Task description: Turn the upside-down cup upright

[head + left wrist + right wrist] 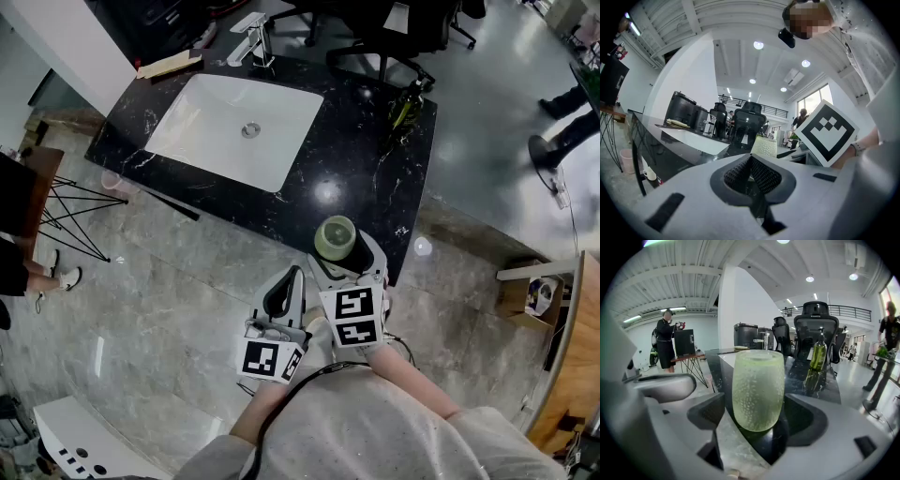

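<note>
Cup (pixel 335 238) on black marble counter (pixel 347 169)

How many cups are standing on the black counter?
1. The green cup stands near the front edge of the counter, between the open jaws of the right claw. Nothing else on the counter looks like a cup.

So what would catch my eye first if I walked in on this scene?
Probably the frosted green cup, standing at the near edge of the black marble counter, with the jaws of the right gripper wide on either side of it. Next comes the bright white sink set into that dark counter further back, and the left gripper, shut and empty, held beside the right one.
</note>
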